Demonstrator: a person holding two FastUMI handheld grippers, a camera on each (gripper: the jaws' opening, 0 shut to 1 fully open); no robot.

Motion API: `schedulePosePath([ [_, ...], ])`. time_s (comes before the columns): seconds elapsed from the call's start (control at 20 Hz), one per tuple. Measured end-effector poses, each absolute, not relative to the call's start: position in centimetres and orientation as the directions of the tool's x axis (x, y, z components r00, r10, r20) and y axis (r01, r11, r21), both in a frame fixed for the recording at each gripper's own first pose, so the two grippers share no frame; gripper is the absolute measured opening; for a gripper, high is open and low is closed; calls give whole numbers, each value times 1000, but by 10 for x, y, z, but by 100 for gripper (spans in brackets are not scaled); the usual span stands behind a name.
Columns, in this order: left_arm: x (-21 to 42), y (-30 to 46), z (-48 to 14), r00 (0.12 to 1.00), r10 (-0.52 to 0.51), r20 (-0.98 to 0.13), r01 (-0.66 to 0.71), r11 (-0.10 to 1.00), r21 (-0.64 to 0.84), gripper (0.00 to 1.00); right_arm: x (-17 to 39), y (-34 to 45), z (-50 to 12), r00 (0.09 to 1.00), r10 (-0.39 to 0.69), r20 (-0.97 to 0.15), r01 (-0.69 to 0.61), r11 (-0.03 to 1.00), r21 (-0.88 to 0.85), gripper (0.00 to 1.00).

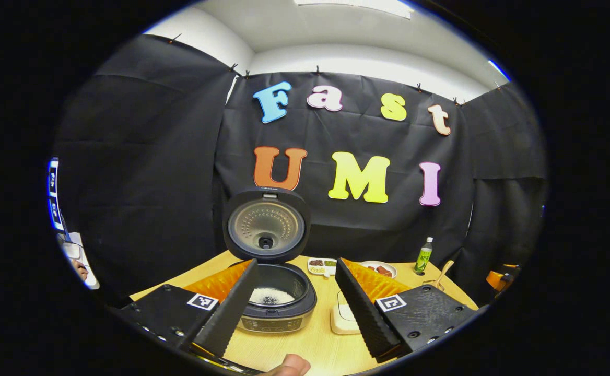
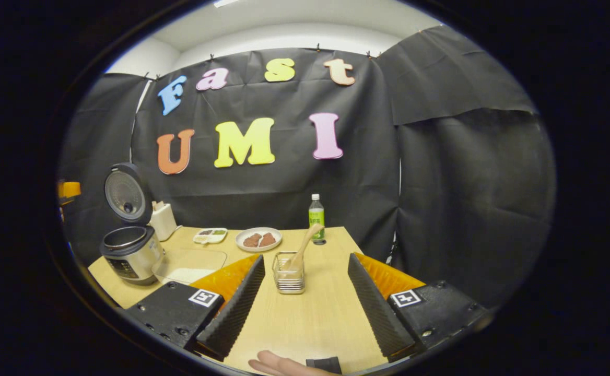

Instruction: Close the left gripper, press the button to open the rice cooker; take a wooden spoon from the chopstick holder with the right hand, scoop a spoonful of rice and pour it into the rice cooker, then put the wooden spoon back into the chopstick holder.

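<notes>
The rice cooker [image 1: 273, 305] stands with its lid [image 1: 266, 224] raised; white rice with a dark spot lies in its pot. My left gripper [image 1: 294, 308] is open just in front of it, its left finger overlapping the cooker's rim. In the right gripper view the cooker [image 2: 130, 253] sits at the far left, lid up. The wooden spoon [image 2: 302, 248] leans in the wire chopstick holder [image 2: 289, 274], straight ahead of my open right gripper [image 2: 302, 303]. A shallow tray of rice [image 2: 187, 266] lies between the cooker and the holder. The spoon [image 1: 443, 274] also shows at the right of the left gripper view.
A green bottle [image 2: 316, 216], a plate with brown food [image 2: 258, 239] and a small divided dish [image 2: 210, 235] stand at the table's back. A white container [image 2: 163, 220] sits behind the cooker. A fingertip [image 1: 290, 365] shows at the bottom edge. The table's right edge [image 2: 360, 248] is near.
</notes>
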State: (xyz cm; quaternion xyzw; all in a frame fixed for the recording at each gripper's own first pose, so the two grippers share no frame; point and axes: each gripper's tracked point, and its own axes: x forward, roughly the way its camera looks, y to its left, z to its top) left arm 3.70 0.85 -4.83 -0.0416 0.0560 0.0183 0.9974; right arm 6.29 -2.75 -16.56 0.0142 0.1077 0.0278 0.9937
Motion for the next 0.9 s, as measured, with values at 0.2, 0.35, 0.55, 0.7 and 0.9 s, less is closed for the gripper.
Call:
schedulePosePath([
  [0.2,7,5,-47,994,34,-106,-42,996,-74,94,92,-27,-173,976,67,-208,-60,997,42,100],
  [0.35,-13,-4,-44,997,9,-82,-15,997,-76,94,121,-29,-186,972,58,-229,-48,998,47,100],
  [0.55,-32,-9,-36,999,-9,-44,7,998,-67,94,166,-29,-199,971,59,-231,-33,993,116,100],
  [0.7,-38,-7,-33,1000,1,-16,-2,998,-59,94,202,-30,-223,962,54,-267,-9,986,167,100],
  [0.9,-39,-6,-33,1000,20,6,-19,998,-55,94,253,-25,-251,951,88,-297,-27,979,201,99],
])
